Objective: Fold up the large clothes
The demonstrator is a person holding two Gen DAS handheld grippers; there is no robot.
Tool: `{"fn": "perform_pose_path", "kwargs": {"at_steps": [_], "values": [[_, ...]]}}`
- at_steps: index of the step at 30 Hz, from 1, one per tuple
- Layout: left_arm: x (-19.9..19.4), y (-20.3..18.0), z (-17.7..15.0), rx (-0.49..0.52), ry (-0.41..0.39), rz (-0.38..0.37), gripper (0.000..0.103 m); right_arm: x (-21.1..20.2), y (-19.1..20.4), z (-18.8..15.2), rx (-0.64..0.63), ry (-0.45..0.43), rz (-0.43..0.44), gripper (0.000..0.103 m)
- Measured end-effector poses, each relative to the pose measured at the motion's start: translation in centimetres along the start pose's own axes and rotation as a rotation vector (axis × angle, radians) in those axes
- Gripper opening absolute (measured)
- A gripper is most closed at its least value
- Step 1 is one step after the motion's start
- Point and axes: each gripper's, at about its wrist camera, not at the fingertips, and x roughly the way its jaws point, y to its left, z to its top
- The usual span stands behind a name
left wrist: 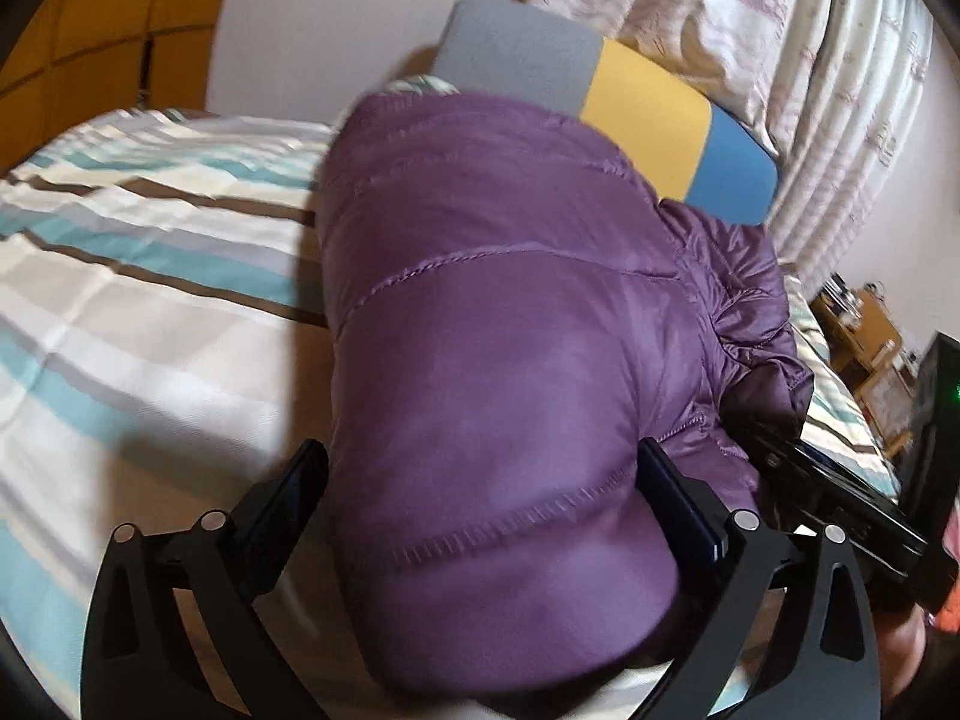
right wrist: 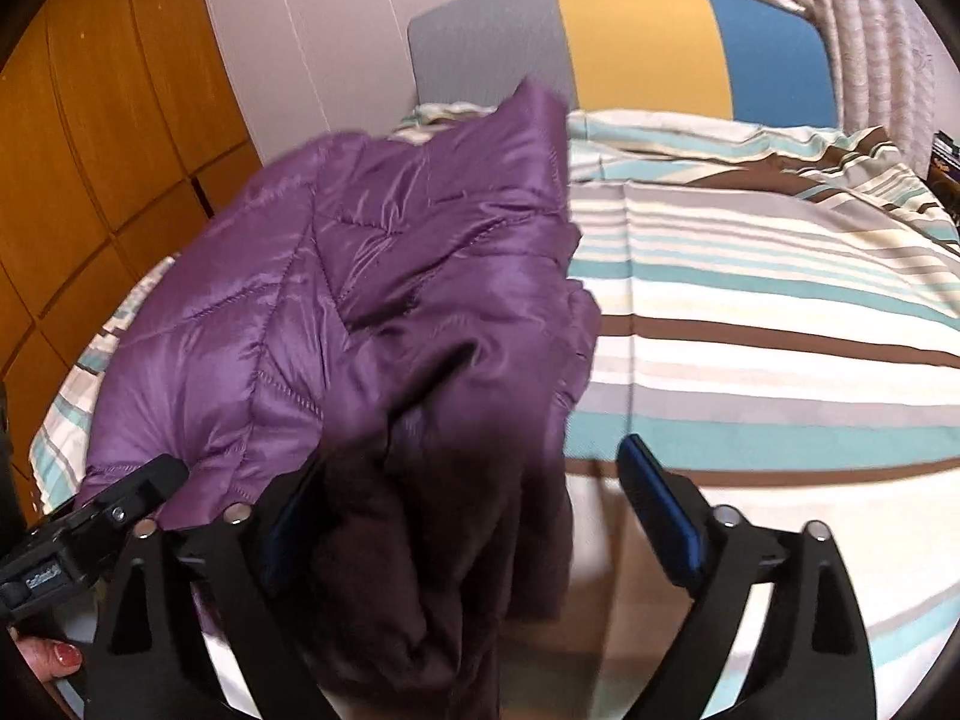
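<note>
Nearest my left camera, the left gripper (left wrist: 480, 504) has its jaws spread wide at the bottom of the frame, and the purple quilted jacket (left wrist: 504, 324) bulges up between them. The right pad sits against the jacket's side; on the left I cannot tell whether the pad touches the fabric. It reads as a wide, slack straddle, not a pinch. At the lower right of that frame I see the right gripper's body beside the jacket's bunched edge.

In my right camera, the right gripper (right wrist: 474, 516) also stands wide. The jacket's dark lining hangs down between the jaws, close against the left pad, while the right pad stands clear over bare sheet. The left gripper's body shows at the lower left, with a fingertip with a red nail (right wrist: 63, 657) below it.

The jacket (right wrist: 372, 312) lies heaped on the bed (left wrist: 150, 252), filling the centre of the left view and the left half of the right view. The bedcover is striped in white, teal, grey and brown.

Farther back, a headboard (right wrist: 636, 42) in grey, yellow and blue panels stands at the top centre, with a striped pillow in front of it. Pale patterned curtains (left wrist: 780, 48) hang at the upper right, a plain wall runs behind, and orange wooden cupboard doors (right wrist: 90, 168) fill the upper left. A cluttered wooden shelf (left wrist: 870, 330) sits at the right edge of the left view.
</note>
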Motion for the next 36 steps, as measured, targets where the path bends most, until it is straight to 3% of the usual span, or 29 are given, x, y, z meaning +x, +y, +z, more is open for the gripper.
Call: {"fn": "perform_pose_path", "kwargs": {"at_steps": [10,14,19,24,28,36], "values": [[-4.8,-0.5,-1.5,-0.057,-0.033,0.047,0.1,-4.2,0.7,-2.4,-0.01,0.017,0.016,0.101],[-7.3,-2.0,-2.2,0.021,-0.05,0.079,0.1,-7.7,0.7,-3.6,-0.033,0.026,0.039,0.101],[-10.5,-4.4,-3.0,0.145,-0.079,0.02,0.1,-12.2,2.4,-4.2,-0.073,0.004,0.051,0.101],[-13.4,-5.8,-2.6,0.195,-0.113,0.011,0.1,-15.6,3.2,-4.4,-0.085,-0.02,0.042,0.101],[-14.8,-6.0,-2.2,0.181,-0.095,-0.035,0.1,-18.3,3.6,-4.6,-0.087,-0.048,0.044,0.101],[-16.0,-5.8,-1.9,0.116,-0.103,-0.037,0.1,-21.2,4.0,-4.8,-0.086,-0.09,0.052,0.101]]}}
